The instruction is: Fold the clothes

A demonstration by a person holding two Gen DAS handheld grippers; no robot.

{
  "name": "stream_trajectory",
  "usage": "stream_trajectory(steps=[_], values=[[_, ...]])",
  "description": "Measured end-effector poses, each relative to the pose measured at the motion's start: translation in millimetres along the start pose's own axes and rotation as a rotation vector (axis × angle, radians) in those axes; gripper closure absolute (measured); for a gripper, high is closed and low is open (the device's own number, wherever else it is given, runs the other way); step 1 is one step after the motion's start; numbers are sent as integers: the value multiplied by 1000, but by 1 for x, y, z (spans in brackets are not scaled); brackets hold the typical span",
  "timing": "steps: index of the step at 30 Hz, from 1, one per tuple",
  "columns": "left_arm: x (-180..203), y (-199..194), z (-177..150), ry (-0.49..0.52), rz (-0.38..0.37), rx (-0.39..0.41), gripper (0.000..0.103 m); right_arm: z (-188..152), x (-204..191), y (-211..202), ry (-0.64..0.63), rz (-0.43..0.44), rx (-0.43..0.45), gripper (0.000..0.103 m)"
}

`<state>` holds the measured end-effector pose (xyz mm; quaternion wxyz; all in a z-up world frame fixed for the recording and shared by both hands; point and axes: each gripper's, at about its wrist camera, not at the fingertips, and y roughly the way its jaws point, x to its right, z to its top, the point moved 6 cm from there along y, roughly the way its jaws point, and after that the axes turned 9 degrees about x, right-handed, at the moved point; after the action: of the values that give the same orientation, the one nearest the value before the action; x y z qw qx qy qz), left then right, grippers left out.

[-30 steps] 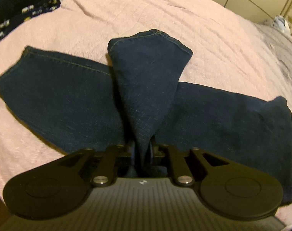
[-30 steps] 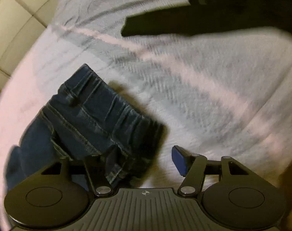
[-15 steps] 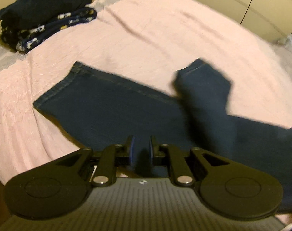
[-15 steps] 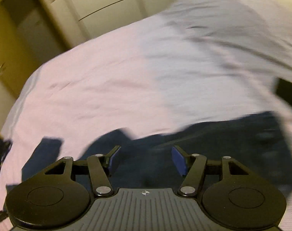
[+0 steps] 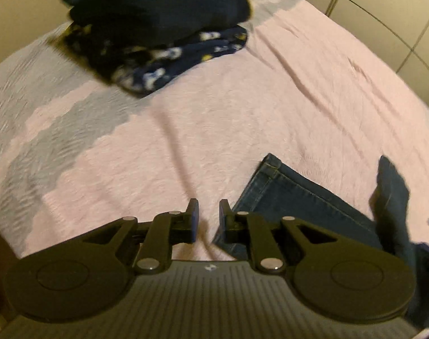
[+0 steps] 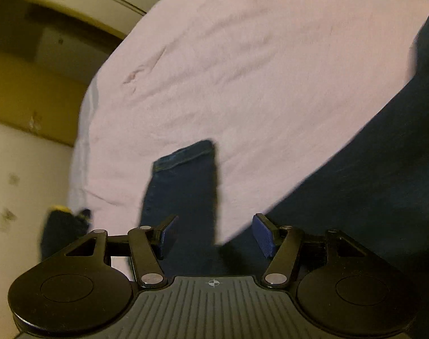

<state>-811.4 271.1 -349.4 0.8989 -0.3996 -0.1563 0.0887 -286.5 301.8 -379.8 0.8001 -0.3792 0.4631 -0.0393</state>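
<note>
Dark blue jeans lie on the pink bedspread (image 5: 242,107). In the left wrist view one leg's hem (image 5: 273,180) shows just right of my left gripper (image 5: 208,212), and a second fold of denim (image 5: 392,195) lies further right. The left jaws stand a narrow gap apart, with only bedspread showing between them. In the right wrist view a jeans leg (image 6: 183,186) runs up from between the blue pads (image 6: 263,234) of my right gripper (image 6: 215,233). That gripper is wide open above the cloth and grips nothing. More denim (image 6: 383,192) fills the right side.
A stack of folded dark clothes (image 5: 158,25), one with a floral print, sits at the far left of the bed; it also shows as a dark heap (image 6: 61,226) at the bed's edge. Pale cabinet panels (image 5: 398,14) stand behind the bed. A grey patterned band (image 5: 45,107) crosses the bedspread.
The jeans leg that rose from my left jaws has dropped onto the bed. The left gripper swung left past the hem. The right gripper swept from the waistband to over the legs.
</note>
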Motion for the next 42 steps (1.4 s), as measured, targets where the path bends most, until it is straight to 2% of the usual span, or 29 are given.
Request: stream_trajectory(steps=[2, 4, 5, 6, 7, 8, 9, 11, 14, 16, 17, 18, 19, 20, 24, 29, 31, 36, 39, 40, 41, 42], values=[[-9, -7, -5, -54, -12, -16, 92, -4, -1, 27, 31, -44, -36, 42], [-16, -11, -13, -115, -28, -42, 92, -9, -8, 44, 1, -69, -67, 42], [-18, -10, -16, -138, -33, -54, 92, -12, -12, 48, -3, -63, -82, 48], [-20, -8, -18, -155, -36, -62, 92, -15, -18, 48, 9, -39, -89, 64], [-21, -9, -21, -167, -38, -67, 92, -17, -25, 48, 26, -13, -90, 94], [-23, -10, -21, -176, -41, -67, 92, -18, -32, 48, 43, 14, -91, 96], [-25, -13, -21, -184, -43, -62, 92, -21, -46, 44, -2, 44, -71, 96], [-30, -18, -17, -202, -48, -49, 92, -28, -86, 29, -194, 110, 8, 97], [-40, -26, -11, -228, -49, -39, 92, -71, -159, 7, -604, 230, 45, 96], [-43, -29, -9, -221, -45, -40, 92, -120, -190, 2, -826, 300, -37, 93], [-44, -31, -8, -215, -44, -41, 92, -147, -202, 1, -927, 332, -94, 80], [-44, -32, -7, -214, -47, -43, 92, -172, -208, 1, -1013, 339, -148, 71], [-44, -33, -7, -222, -57, -47, 92, -194, -207, 2, -1080, 316, -182, 54], [-43, -34, -7, -230, -71, -53, 92, -210, -203, 2, -1132, 285, -187, 50], [-35, -27, -10, -263, -129, -87, 92, -233, -170, -6, -1225, 125, -198, 50], [-10, -6, -17, -369, -232, -147, 92, -239, -118, -42, -1480, -29, -170, 50], [0, 4, -18, -407, -255, -160, 91, -240, -96, -54, -1539, -63, -175, 50], [15, 26, -21, -461, -243, -175, 89, -246, -61, -61, -1629, -141, -176, 51], [15, 38, -24, -478, -209, -177, 86, -245, -50, -61, -1673, -184, -133, 51], [14, 41, -25, -490, -205, -179, 86, -244, -48, -61, -1689, -200, -117, 54], [13, 44, -26, -506, -204, -182, 86, -243, -47, -61, -1706, -212, -101, 66], [12, 47, -27, -521, -205, -185, 86, -241, -47, -60, -1712, -216, -91, 69]])
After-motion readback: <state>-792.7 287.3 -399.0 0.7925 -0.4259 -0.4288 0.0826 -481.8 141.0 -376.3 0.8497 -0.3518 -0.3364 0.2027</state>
